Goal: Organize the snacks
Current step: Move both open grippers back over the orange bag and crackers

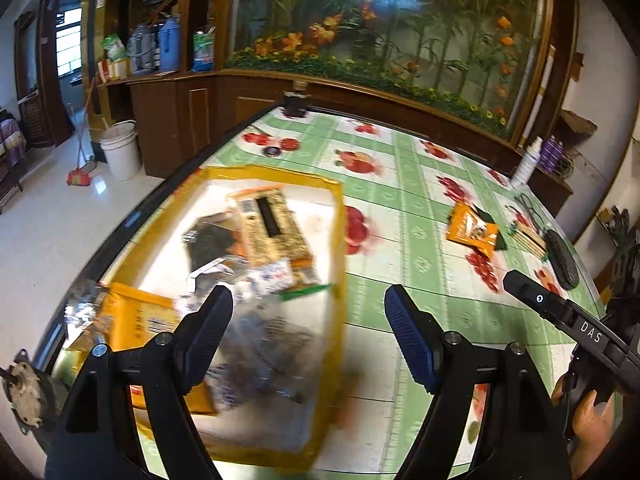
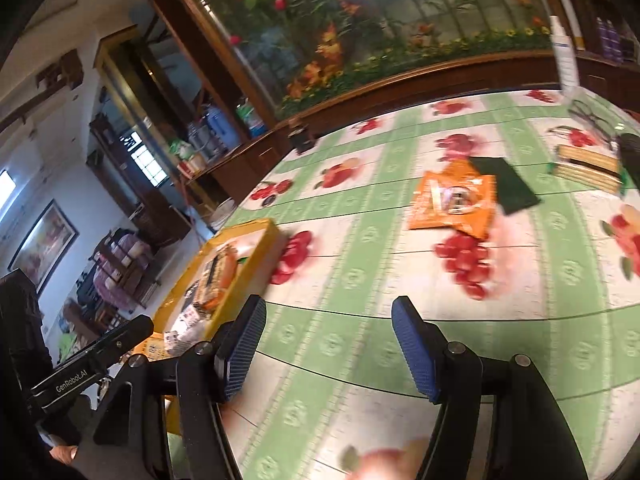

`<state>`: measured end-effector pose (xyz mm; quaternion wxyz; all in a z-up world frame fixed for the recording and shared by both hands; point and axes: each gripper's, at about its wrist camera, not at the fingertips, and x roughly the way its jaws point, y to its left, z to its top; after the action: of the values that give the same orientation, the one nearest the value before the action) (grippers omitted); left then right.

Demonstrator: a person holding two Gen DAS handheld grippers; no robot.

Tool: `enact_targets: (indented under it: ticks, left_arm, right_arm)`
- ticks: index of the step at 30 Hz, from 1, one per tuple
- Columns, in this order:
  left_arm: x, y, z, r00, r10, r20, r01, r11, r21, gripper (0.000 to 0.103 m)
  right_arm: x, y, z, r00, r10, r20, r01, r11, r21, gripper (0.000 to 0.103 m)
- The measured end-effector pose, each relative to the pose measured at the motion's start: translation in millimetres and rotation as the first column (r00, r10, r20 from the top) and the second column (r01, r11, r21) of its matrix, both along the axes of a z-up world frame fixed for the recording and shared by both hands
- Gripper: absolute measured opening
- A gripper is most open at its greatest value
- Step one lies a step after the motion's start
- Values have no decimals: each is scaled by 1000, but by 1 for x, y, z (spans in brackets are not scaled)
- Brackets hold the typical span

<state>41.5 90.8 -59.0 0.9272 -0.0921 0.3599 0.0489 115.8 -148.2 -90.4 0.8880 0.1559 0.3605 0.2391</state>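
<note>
Left wrist view has my left gripper wide open and empty above the near end of the yellow tray, where several snack packets already lie. Right gripper also stands open with nothing in it, over bare tablecloth, so I judge I am between placements and must next carry it far and right to the orange snack packet. That packet lies flat beside a dark green one, its long axis roughly left to right.
</note>
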Motion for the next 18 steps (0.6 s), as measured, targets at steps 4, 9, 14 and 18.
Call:
enact_targets:
  ticks: [4, 9, 14, 18]
  left_arm:
    - [8, -32, -6, 997, -66, -28, 67, 997, 29, 79]
    - [15, -62, -9, 990, -132, -52, 134, 990, 49, 79]
    - [27, -88, -7, 981, -180, -66, 184, 980, 71, 79]
    - [47, -107, -8, 974, -213, -76, 219, 973, 79, 79]
  right_arm:
    - [-4, -40, -5, 998, -69, 3, 69, 997, -19, 70]
    - [7, -86, -10, 989, -149, 0, 148, 987, -57, 72]
    - [25, -119, -12, 981, -195, 12, 195, 974, -118, 72]
    - [45, -135, -17, 975, -221, 18, 221, 961, -165, 75]
